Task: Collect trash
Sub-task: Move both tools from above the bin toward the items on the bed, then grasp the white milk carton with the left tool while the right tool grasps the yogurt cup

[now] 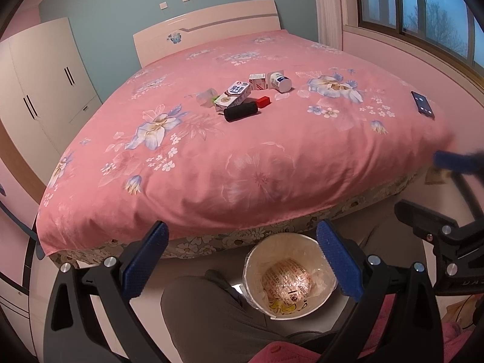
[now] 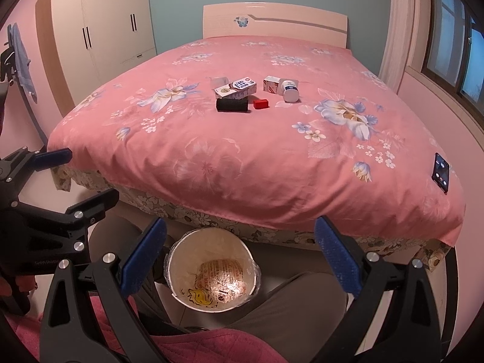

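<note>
A: Bed tally?
B: Two cartons, one bottle, black roll, red box, maybe a cup.
A: Tongs?
B: Left gripper, right gripper: wide open, empty, above one bin.

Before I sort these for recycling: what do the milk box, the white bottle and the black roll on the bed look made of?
Milk box: printed cardboard, slightly glossy, with sharp folded edges. White bottle: smooth plastic, by its even sheen and molded lid. Black roll: matte and fuzzy, probably fabric or foam; the look leaves it open.

We saw a big bed with a pink flower blanket, white closets, and a window.
</note>
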`<state>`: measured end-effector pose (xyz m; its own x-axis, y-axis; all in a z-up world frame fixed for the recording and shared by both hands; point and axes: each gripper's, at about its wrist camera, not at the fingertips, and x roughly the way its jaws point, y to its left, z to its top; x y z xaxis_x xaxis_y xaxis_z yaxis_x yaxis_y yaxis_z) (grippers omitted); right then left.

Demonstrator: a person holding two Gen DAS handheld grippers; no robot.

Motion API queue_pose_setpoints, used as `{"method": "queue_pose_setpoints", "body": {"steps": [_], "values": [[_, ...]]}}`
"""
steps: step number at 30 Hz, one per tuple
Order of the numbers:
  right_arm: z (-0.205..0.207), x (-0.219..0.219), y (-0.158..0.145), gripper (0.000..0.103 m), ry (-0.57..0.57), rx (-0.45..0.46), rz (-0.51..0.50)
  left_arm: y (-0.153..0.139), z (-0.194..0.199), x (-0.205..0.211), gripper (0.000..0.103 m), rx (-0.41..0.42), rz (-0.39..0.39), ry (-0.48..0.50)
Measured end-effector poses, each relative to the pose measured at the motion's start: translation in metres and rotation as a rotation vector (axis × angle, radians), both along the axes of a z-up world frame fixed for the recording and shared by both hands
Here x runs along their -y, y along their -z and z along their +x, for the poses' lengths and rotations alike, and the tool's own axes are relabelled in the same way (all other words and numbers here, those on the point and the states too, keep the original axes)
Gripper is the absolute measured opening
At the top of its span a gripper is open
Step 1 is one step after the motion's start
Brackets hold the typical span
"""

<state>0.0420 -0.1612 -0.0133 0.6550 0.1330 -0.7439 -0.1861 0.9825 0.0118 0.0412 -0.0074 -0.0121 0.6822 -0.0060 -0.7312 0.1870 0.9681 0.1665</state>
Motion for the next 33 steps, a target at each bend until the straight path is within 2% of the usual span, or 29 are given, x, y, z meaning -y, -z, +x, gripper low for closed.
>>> {"method": "queue_pose_setpoints", "body": {"steps": [7, 13, 28, 33], "values": [[0.035, 0.005, -0.005, 0.096, 0.012, 0.006, -0.019, -0.002, 0.035, -0.002, 0.100, -0.017, -0.023, 0.000], [0.078, 0.011, -0.008, 0.096, 0.028, 0.014, -0.040, -0.004, 0.082, -0.008, 0.100, -0.016, -0.033, -0.017], [0.219, 0.027, -0.012, 0.096, 0.063, 0.031, -0.064, 0.007, 0.228, -0.014, 0.100, -0.041, -0.034, -0.035], [0.266, 0.035, -0.006, 0.096, 0.071, 0.016, -0.056, 0.020, 0.281, -0.012, 0.100, -0.076, -0.037, -0.022]]}}
